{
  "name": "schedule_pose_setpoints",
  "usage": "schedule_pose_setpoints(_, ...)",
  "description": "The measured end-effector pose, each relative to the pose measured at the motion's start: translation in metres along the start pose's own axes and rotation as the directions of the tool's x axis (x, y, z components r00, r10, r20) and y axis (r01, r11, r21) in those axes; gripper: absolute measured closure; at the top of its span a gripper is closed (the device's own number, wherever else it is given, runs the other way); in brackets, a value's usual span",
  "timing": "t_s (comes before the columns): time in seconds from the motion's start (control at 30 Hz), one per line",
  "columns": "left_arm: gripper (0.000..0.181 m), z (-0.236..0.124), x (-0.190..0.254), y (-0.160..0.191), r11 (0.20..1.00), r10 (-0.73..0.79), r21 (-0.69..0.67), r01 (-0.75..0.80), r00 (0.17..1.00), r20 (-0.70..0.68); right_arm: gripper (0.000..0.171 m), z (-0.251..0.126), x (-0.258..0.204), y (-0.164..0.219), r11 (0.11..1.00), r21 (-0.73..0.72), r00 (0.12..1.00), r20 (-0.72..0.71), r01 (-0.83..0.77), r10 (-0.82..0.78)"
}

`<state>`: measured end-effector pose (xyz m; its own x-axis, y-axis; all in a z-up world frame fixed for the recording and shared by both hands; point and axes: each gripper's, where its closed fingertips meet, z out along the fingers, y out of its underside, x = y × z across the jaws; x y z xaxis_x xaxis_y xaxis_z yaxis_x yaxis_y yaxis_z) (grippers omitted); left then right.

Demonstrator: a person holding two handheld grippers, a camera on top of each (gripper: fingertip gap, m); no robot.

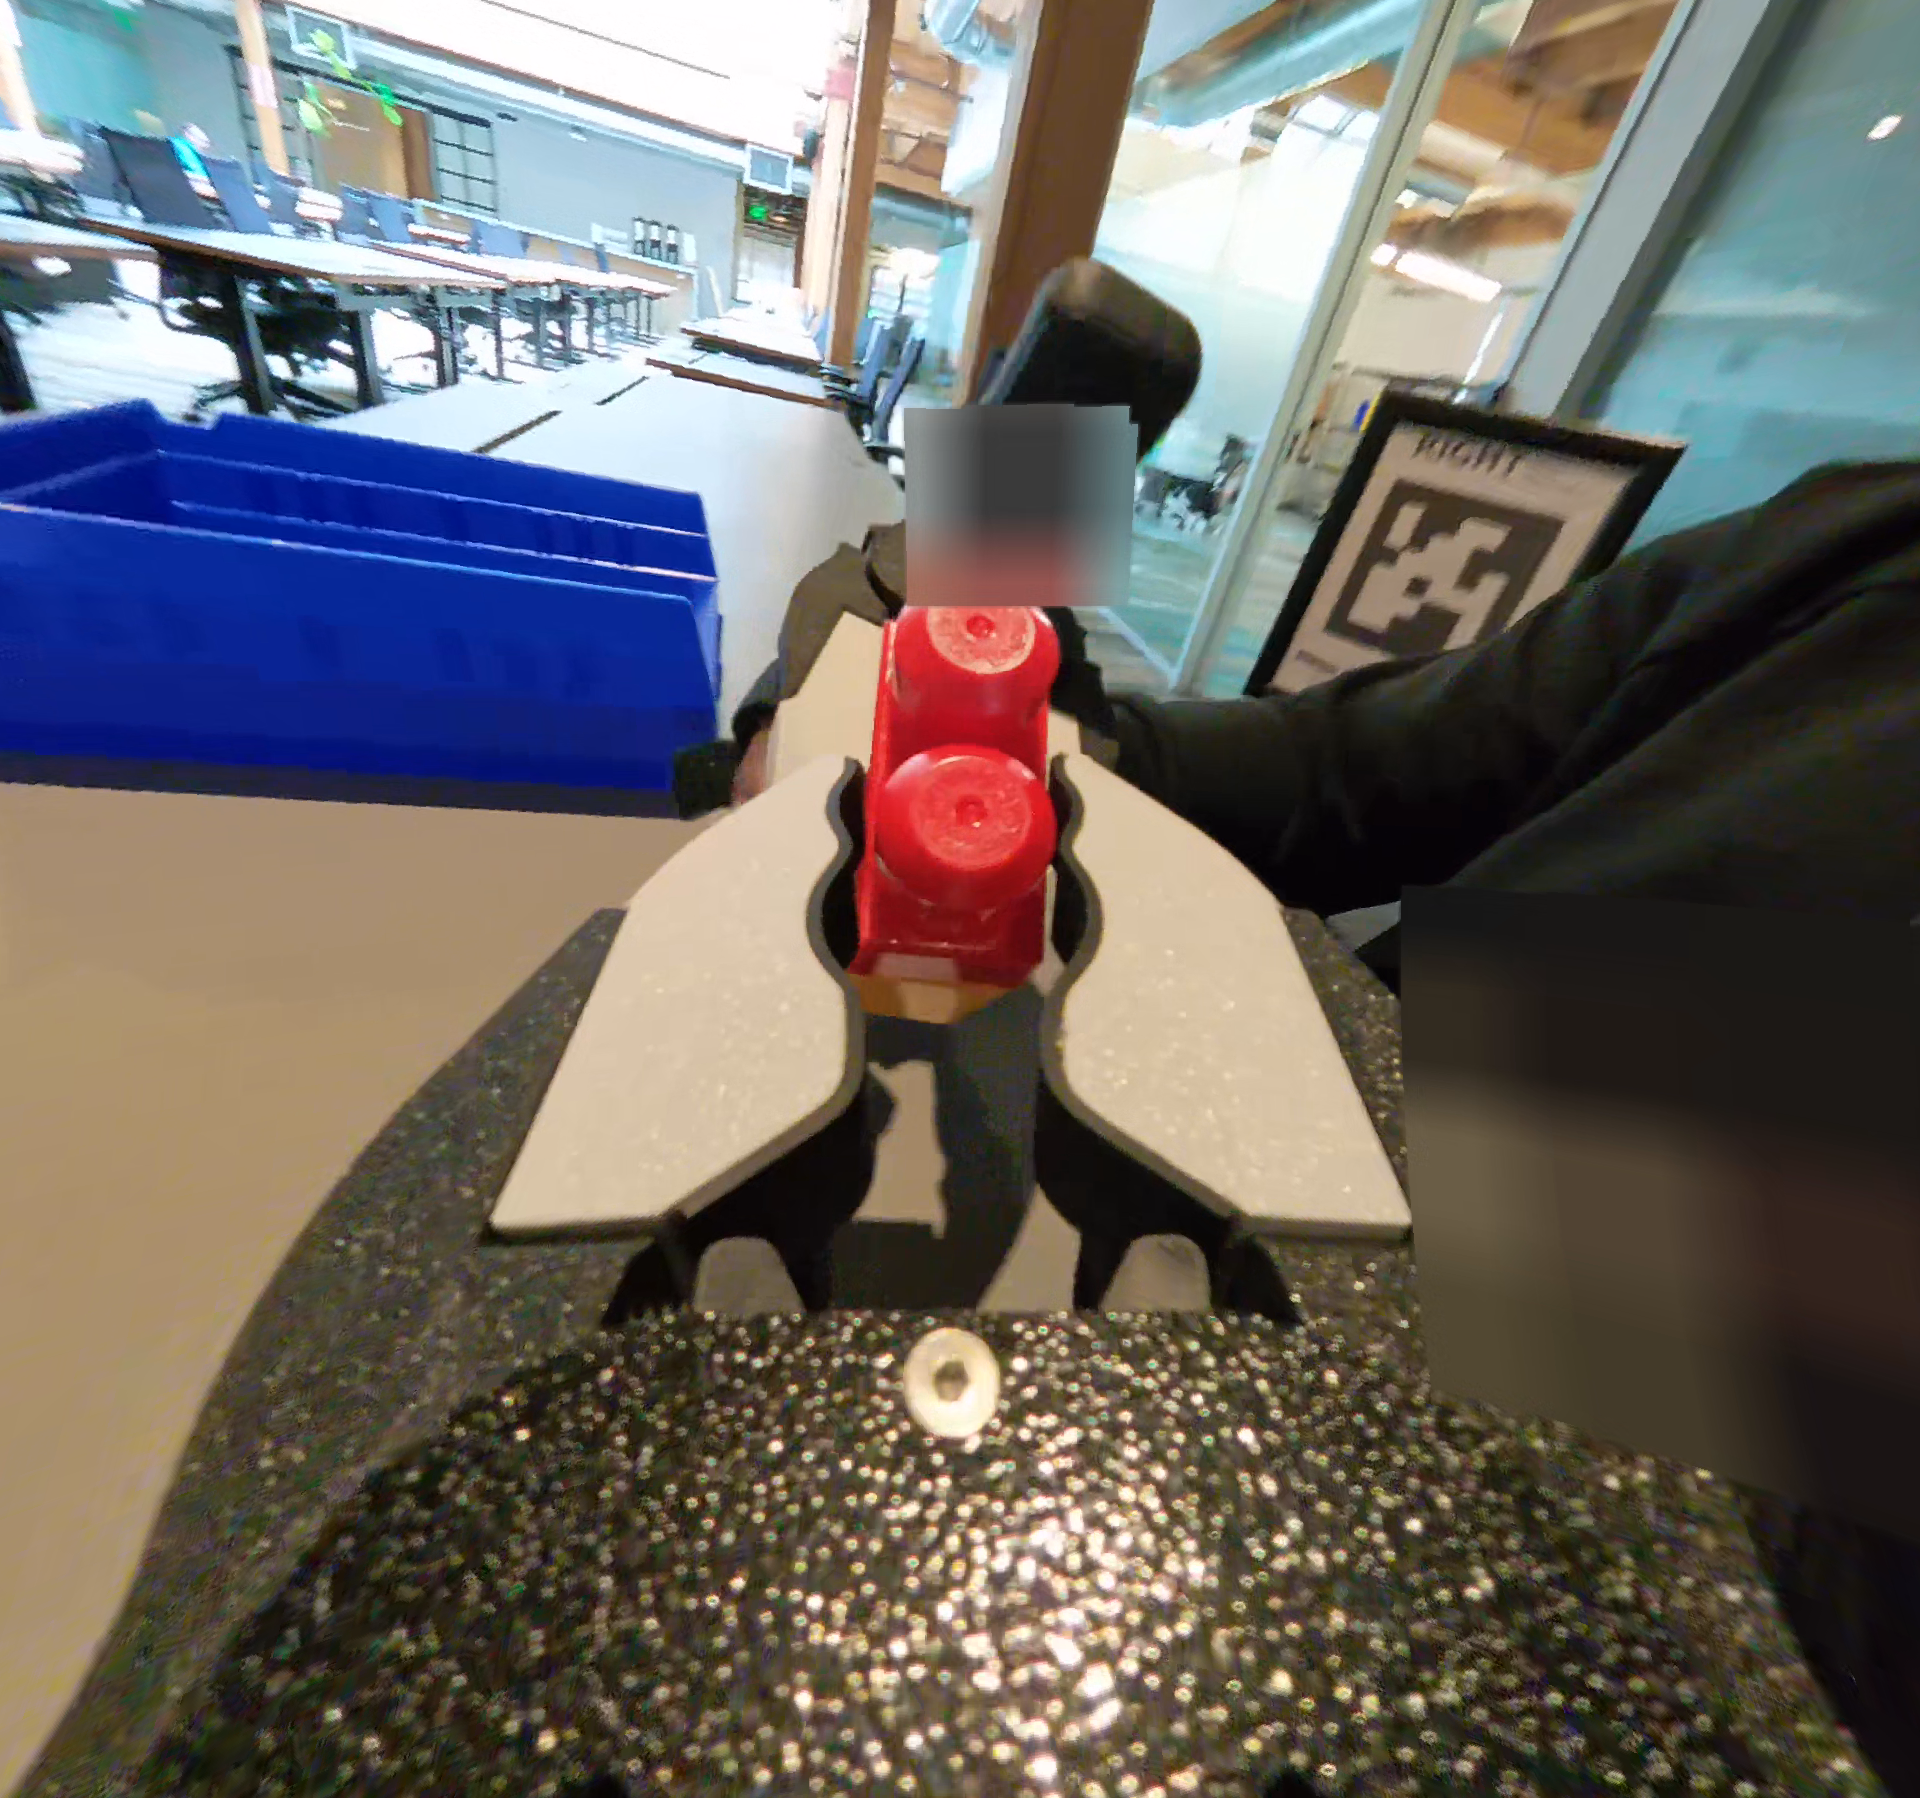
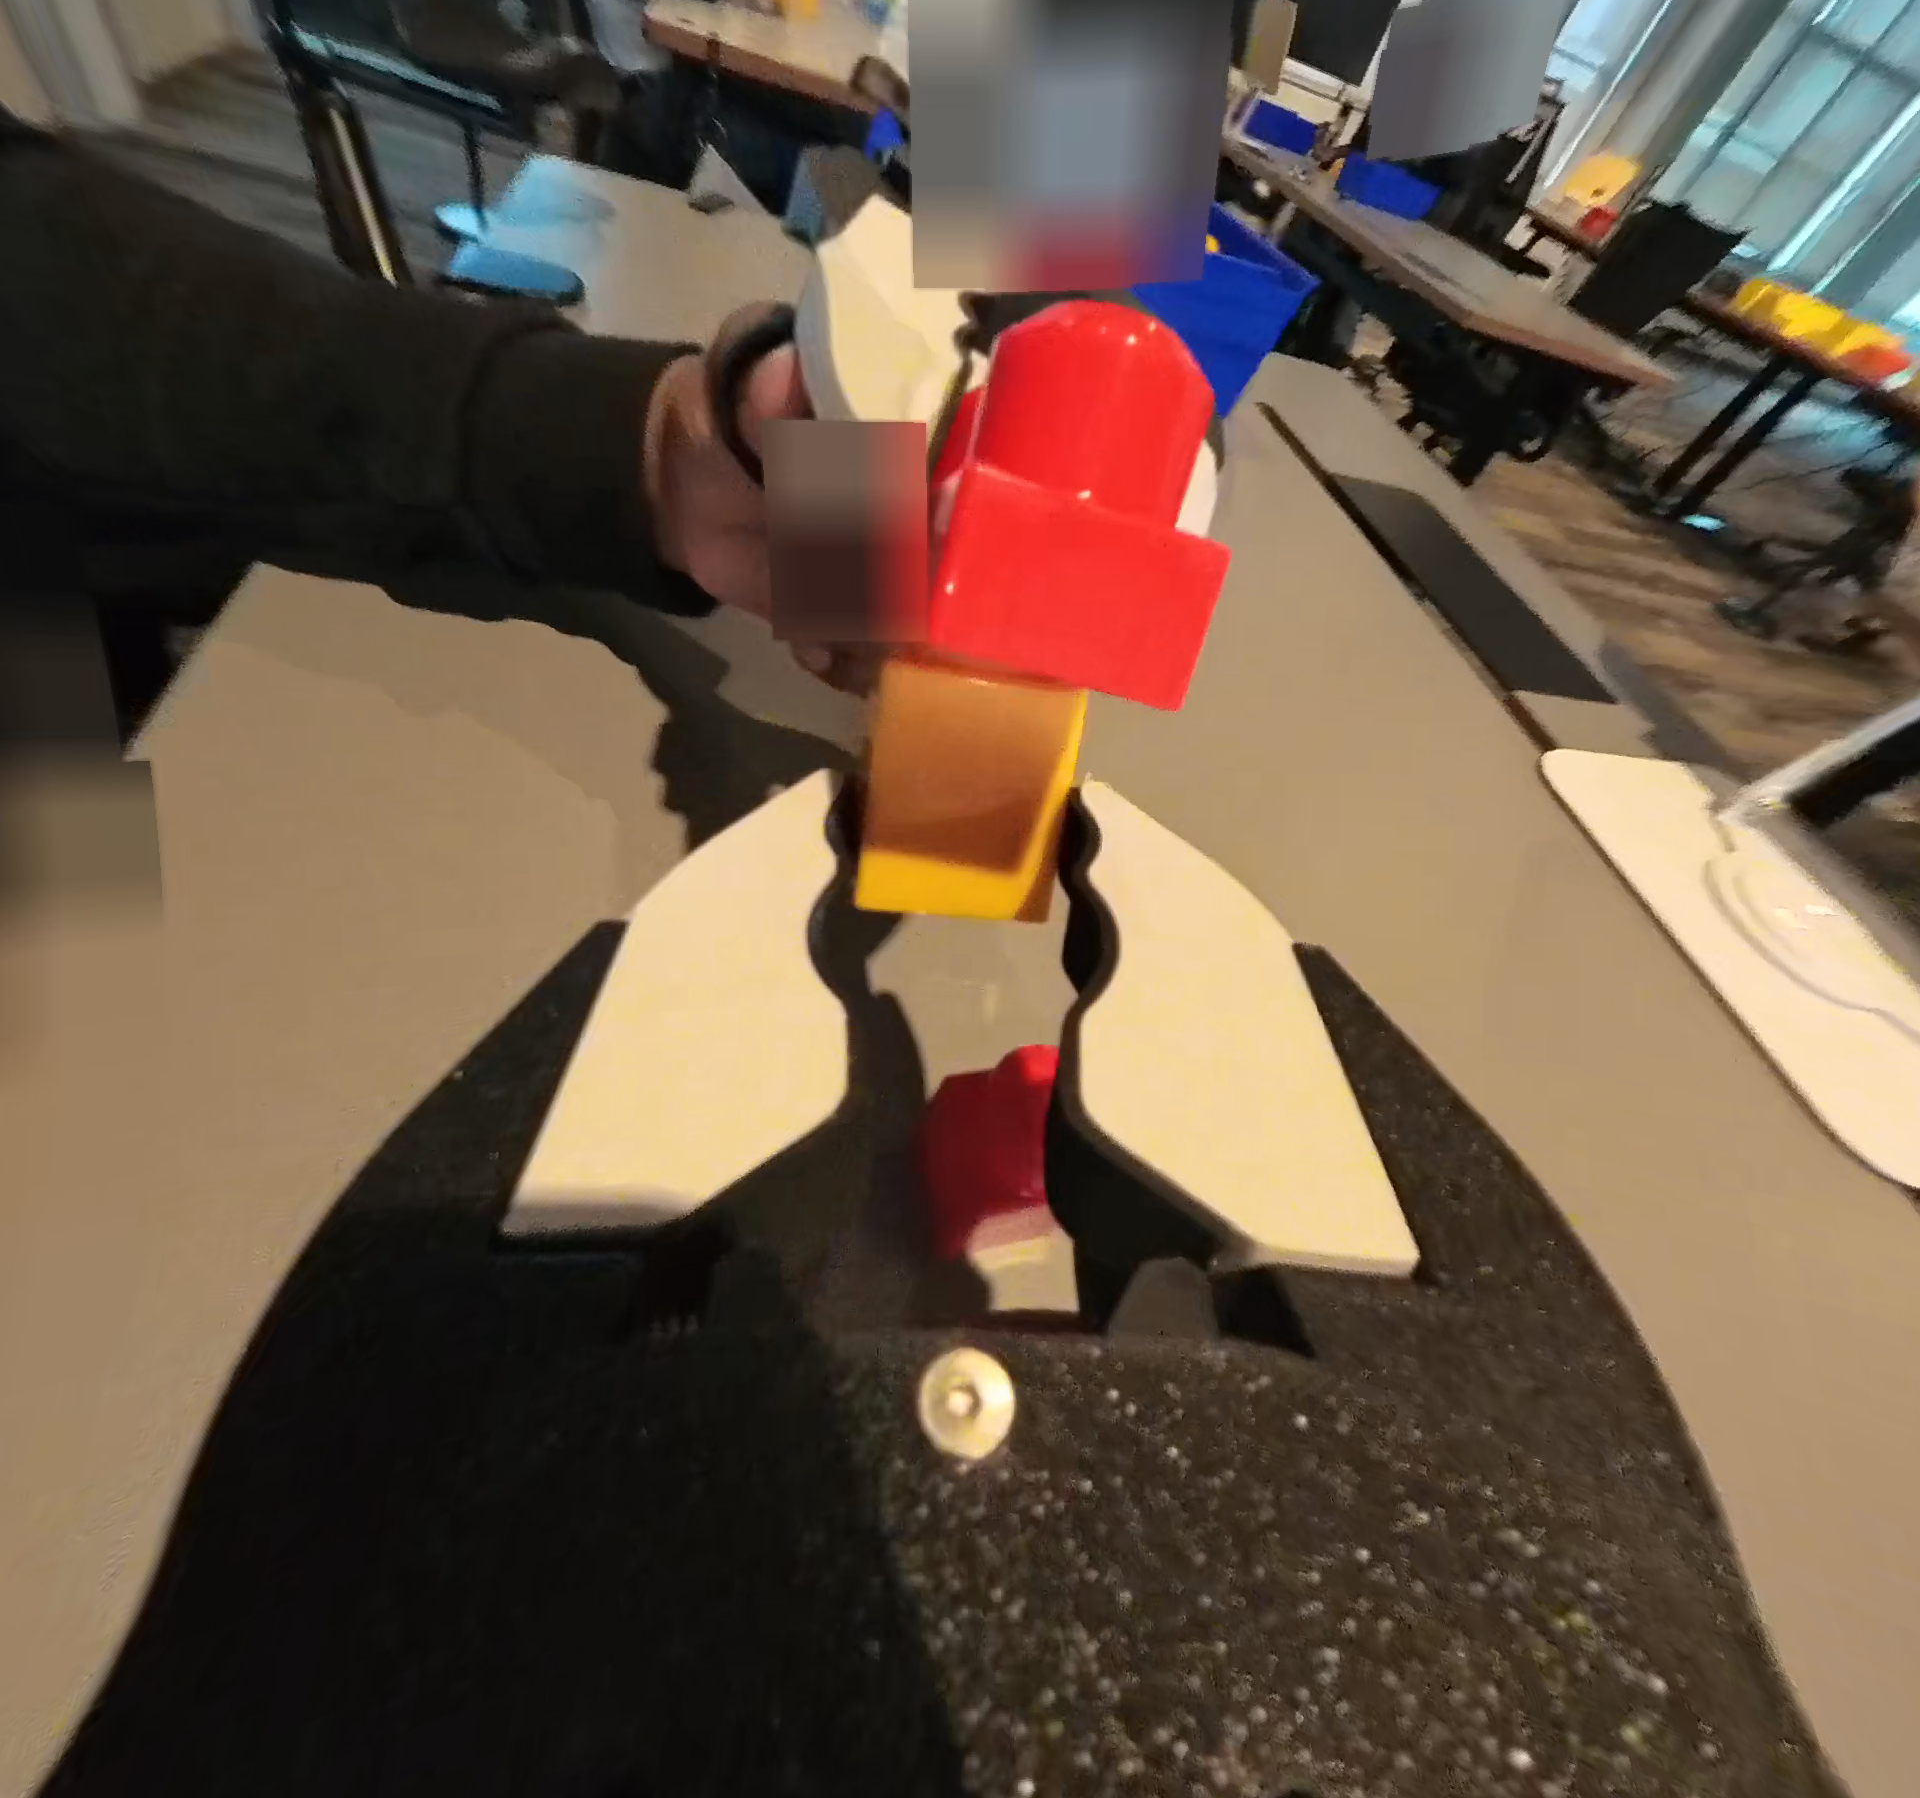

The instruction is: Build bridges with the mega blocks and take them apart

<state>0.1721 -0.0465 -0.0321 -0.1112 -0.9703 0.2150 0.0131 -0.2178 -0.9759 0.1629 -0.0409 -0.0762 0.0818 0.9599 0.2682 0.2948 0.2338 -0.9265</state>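
In the left wrist view my left gripper (image 1: 951,782) is shut on a red two-stud block (image 1: 961,813), held above the table. A yellow block (image 1: 925,1000) shows just under it. In the right wrist view my right gripper (image 2: 961,803) is shut on that yellow block (image 2: 966,792). The red block (image 2: 1081,522) sits on top of it, joined crosswise. The left gripper's pale fingers (image 2: 862,335) show behind the red block, with a hand on its handle. Another red block (image 2: 992,1156) lies on the table below, seen between my right fingers.
A blue bin (image 1: 343,605) stands on the grey table (image 1: 260,1021) to the left. A framed marker sign (image 1: 1455,553) stands at the right behind a black sleeve (image 1: 1507,730). A white mat (image 2: 1766,969) lies at the table's right edge.
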Motion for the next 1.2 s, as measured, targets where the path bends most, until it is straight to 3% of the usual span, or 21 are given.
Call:
schedule_pose_setpoints(0.13,0.149,-0.002,0.000,0.001,0.988,-0.152,0.022,0.154,0.985,-0.078,0.134,-0.001,0.005,0.006,0.987,-0.068,0.985,-0.083,0.147,-0.153)
schedule_pose_setpoints(0.33,0.149,-0.006,-0.003,-0.002,0.980,-0.190,0.049,0.195,0.978,-0.088,0.134,-0.002,0.010,0.005,0.960,-0.113,0.949,-0.160,0.255,-0.271)
schedule_pose_setpoints(0.53,0.150,-0.022,-0.021,-0.005,0.935,-0.324,0.129,0.331,0.943,-0.075,0.134,-0.005,0.017,0.011,0.920,-0.189,0.900,-0.215,0.344,-0.380)
schedule_pose_setpoints(0.67,0.150,-0.035,-0.038,-0.011,0.956,-0.256,0.171,0.239,0.963,0.082,0.134,-0.021,0.036,-0.002,0.940,-0.137,0.882,-0.324,0.313,-0.341)
schedule_pose_setpoints(0.8,0.150,-0.050,-0.060,-0.002,0.990,-0.136,0.068,0.120,0.932,0.336,0.134,-0.083,0.081,-0.028,0.946,-0.076,0.754,-0.586,0.314,-0.297)
schedule_pose_setpoints(0.9,0.150,-0.064,-0.080,0.008,0.992,-0.122,0.028,0.124,0.868,0.481,0.135,-0.160,0.128,-0.024,0.981,-0.035,0.601,-0.785,0.192,-0.146)
schedule_pose_setpoints(1.0,0.150,-0.073,-0.093,0.018,0.989,-0.129,0.011,0.147,0.829,0.544,0.134,-0.224,0.166,0.026,0.996,0.026,0.493,-0.868,-0.084,0.064)
schedule_pose_setpoints(1.13,0.150,-0.077,-0.100,0.026,0.986,-0.131,-0.012,0.167,0.811,0.571,0.134,-0.263,0.185,0.104,0.901,0.079,0.369,-0.894,-0.427,0.253)
schedule_pose_setpoints(1.2,0.150,-0.076,-0.099,0.026,0.987,-0.116,-0.023,0.159,0.808,0.577,0.134,-0.262,0.185,0.123,0.862,0.073,0.366,-0.885,-0.502,0.288)
